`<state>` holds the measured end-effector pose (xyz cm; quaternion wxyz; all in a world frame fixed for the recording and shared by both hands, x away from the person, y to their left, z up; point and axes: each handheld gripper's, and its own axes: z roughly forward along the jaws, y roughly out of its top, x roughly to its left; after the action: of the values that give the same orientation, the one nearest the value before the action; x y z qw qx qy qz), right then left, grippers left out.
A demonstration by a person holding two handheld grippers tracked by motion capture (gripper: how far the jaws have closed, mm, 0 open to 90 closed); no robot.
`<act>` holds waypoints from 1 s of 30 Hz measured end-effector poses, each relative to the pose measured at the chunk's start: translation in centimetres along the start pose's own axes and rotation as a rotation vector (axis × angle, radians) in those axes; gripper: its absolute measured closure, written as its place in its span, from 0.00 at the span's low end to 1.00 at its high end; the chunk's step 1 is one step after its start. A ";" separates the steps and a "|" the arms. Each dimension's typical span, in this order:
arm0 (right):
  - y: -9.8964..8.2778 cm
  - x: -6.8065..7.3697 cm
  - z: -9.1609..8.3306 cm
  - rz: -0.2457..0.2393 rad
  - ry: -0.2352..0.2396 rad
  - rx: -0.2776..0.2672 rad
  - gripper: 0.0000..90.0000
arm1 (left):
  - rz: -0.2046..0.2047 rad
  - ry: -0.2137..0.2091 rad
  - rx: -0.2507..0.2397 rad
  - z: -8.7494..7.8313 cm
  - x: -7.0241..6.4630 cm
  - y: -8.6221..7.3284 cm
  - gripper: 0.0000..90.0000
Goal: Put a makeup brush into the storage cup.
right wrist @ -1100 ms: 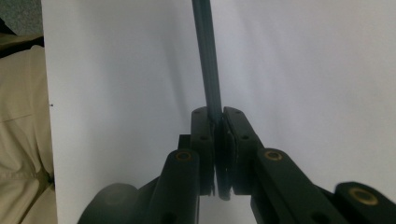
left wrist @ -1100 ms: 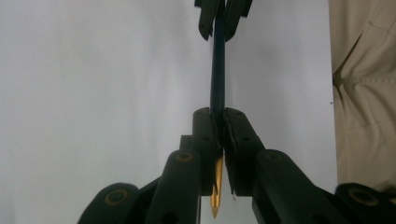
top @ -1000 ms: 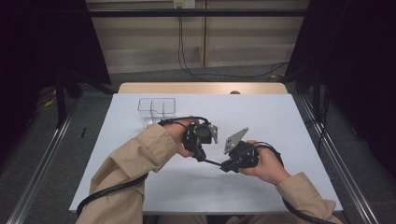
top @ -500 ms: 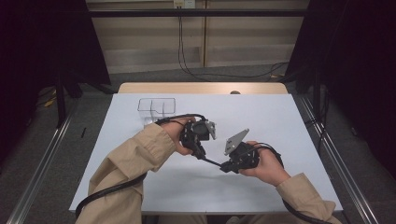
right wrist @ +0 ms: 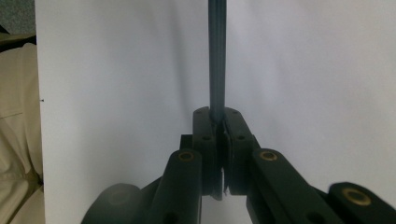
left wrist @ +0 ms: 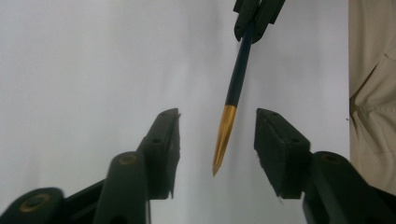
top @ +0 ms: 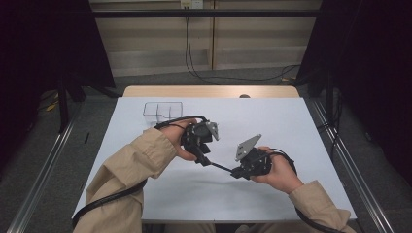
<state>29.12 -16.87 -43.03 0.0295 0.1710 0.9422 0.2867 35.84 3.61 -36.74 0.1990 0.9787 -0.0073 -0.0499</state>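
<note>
Holding end: right gripper (top: 236,173) pinches the pen (left wrist: 236,84) firmly; keep that.
Tip end: left gripper (left wrist: 217,140), jaws just opening, spread beside the gold tip, not touching; withdraw straight.
Beyond: clear tray (top: 163,110) on the table (top: 291,121).

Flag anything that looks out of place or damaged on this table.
Nothing stands out. The right gripper is shut on a dark pen with a gold tip, whose tip sits untouched between the left gripper's just-opened jaws. The clear plastic compartment box sits square.
</note>
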 end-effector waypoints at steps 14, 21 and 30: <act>-0.4 -0.1 -0.3 0.016 -0.008 -0.010 0.95 | -0.015 0.042 -0.034 -0.4 0.4 -1.0 0.18; -0.6 -0.3 -0.4 0.023 -0.009 -0.018 0.95 | -0.025 0.049 -0.034 -0.7 0.3 -1.7 0.15; -0.9 -0.4 -0.4 0.030 -0.012 -0.040 0.95 | -0.037 0.058 -0.034 -0.6 0.3 -2.8 0.14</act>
<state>29.18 -17.91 -43.15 0.0344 0.1860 0.9334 0.3050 36.22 6.45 -37.31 0.2148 0.9762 0.0174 -0.0251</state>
